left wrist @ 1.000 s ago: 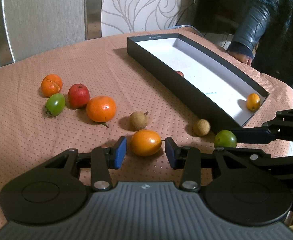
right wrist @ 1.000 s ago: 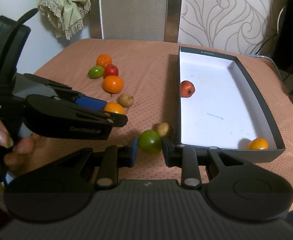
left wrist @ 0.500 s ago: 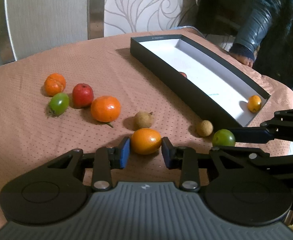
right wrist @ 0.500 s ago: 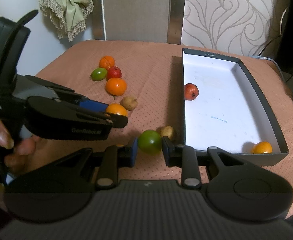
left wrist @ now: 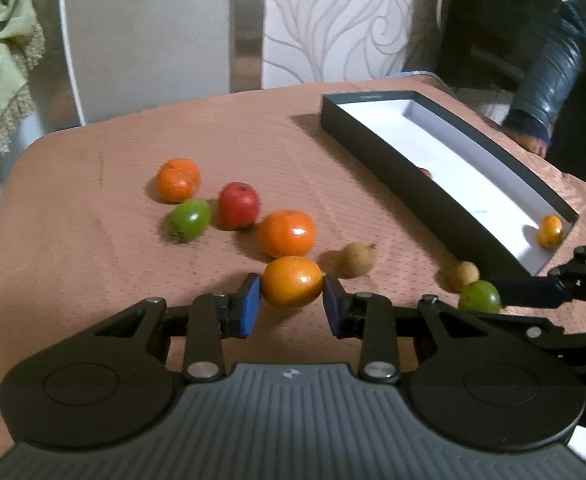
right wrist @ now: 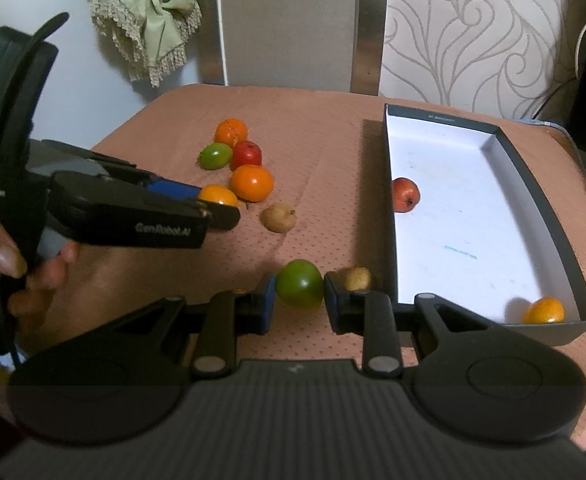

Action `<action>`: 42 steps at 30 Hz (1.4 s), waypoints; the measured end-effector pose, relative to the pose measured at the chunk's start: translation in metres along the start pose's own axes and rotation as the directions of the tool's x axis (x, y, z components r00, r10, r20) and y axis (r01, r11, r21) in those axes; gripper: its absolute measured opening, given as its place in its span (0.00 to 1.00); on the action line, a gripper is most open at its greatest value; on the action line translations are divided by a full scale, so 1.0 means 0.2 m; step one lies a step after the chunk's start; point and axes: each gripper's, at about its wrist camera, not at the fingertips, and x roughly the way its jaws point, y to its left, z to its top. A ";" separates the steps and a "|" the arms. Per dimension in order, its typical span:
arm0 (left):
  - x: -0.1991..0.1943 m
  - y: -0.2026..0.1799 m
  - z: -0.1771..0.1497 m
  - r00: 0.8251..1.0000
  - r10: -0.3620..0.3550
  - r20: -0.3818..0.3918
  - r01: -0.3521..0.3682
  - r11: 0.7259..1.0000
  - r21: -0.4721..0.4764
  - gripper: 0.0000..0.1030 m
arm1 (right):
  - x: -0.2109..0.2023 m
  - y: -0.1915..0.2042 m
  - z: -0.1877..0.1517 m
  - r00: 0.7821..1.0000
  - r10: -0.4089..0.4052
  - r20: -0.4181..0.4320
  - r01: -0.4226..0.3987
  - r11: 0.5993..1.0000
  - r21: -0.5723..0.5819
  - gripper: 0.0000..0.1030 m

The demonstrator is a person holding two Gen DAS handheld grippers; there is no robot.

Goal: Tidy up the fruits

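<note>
The box wall [left wrist: 425,188] hides most of the red fruit [left wrist: 425,172] in the left wrist view.

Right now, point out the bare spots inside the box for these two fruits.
The box floor is mostly bare: the long white stretch between the red fruit at its left wall and the small orange fruit in the near right corner, plus the whole far end. Crowded: the near corner outside, where a brown longan sits beside the right gripper.
</note>
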 end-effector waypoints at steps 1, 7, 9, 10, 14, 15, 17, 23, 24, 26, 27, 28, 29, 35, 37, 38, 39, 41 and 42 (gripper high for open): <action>0.00 0.01 0.00 1.000 0.006 0.000 -0.006 1.000 -0.006 0.38 | 0.00 0.00 0.00 1.000 0.003 0.000 -0.003 1.000 -0.002 0.29; -0.02 0.05 0.01 0.999 0.033 0.003 -0.033 0.999 -0.031 0.38 | 0.00 0.01 0.01 1.000 0.020 0.003 -0.020 1.000 -0.006 0.28; -0.02 0.05 0.01 0.999 0.037 0.002 -0.037 0.999 -0.035 0.38 | 0.00 0.01 0.01 1.000 0.023 0.003 -0.023 1.000 -0.006 0.28; -0.02 0.05 0.01 0.999 0.038 0.001 -0.038 0.999 -0.036 0.38 | 0.00 0.01 0.01 1.000 0.024 0.003 -0.024 1.000 -0.007 0.29; -0.04 0.05 0.01 0.999 0.039 0.005 -0.039 0.998 -0.039 0.38 | -0.02 0.01 0.02 0.999 0.028 0.015 -0.028 1.000 -0.007 0.28; -0.04 0.05 0.01 0.999 0.040 0.007 -0.039 0.998 -0.039 0.38 | -0.03 0.00 0.02 0.999 0.028 0.020 -0.028 1.000 -0.008 0.28; -0.03 0.04 0.01 0.999 0.042 0.008 -0.042 0.998 -0.042 0.38 | -0.04 0.00 0.02 0.999 0.029 0.027 -0.029 1.000 -0.008 0.28; -0.03 0.05 0.02 0.999 0.048 0.007 -0.048 0.998 -0.052 0.38 | -0.05 -0.02 0.02 0.999 0.023 0.037 -0.023 1.000 -0.003 0.28; -0.03 0.05 0.02 0.999 0.048 0.009 -0.048 0.998 -0.050 0.38 | -0.05 -0.02 0.02 0.999 0.022 0.039 -0.022 1.000 -0.002 0.28; -0.03 0.04 0.03 0.999 0.047 0.013 -0.046 0.998 -0.049 0.38 | -0.06 -0.02 0.02 0.999 0.020 0.045 -0.021 1.000 0.000 0.28; -0.03 0.04 0.03 0.999 0.047 0.014 -0.046 0.998 -0.049 0.38 | -0.06 -0.03 0.02 0.999 0.020 0.048 -0.020 1.000 0.002 0.28; -0.04 0.04 0.03 0.999 0.047 0.016 -0.046 0.998 -0.047 0.38 | -0.06 -0.03 0.02 0.999 0.020 0.049 -0.020 1.000 0.002 0.28; -0.04 0.04 0.03 0.999 0.047 0.017 -0.046 0.998 -0.047 0.38 | -0.07 -0.03 0.02 0.999 0.019 0.051 -0.019 1.000 0.003 0.28; -0.04 0.04 0.06 0.999 0.047 0.023 -0.046 0.998 -0.047 0.38 | -0.09 -0.06 0.02 0.997 0.010 0.071 -0.011 1.000 0.020 0.28; -0.04 0.03 0.07 0.999 0.048 0.025 -0.047 0.998 -0.047 0.38 | -0.10 -0.06 0.03 0.997 0.006 0.076 -0.008 1.000 0.026 0.28; -0.04 0.03 0.07 0.999 0.048 0.026 -0.047 0.998 -0.048 0.38 | -0.10 -0.07 0.03 0.997 0.003 0.079 -0.006 1.000 0.029 0.28; -0.04 0.03 0.08 0.998 0.047 0.028 -0.046 0.998 -0.047 0.38 | -0.10 -0.07 0.03 0.997 0.002 0.081 -0.004 0.999 0.031 0.28; -0.04 0.03 0.09 0.998 0.049 0.032 -0.048 0.998 -0.045 0.38 | -0.11 -0.08 0.03 0.996 0.000 0.084 -0.003 0.999 0.036 0.28; -0.04 0.03 0.09 0.998 0.049 0.033 -0.048 0.998 -0.046 0.38 | -0.11 -0.08 0.03 0.996 -0.001 0.084 -0.003 0.999 0.037 0.28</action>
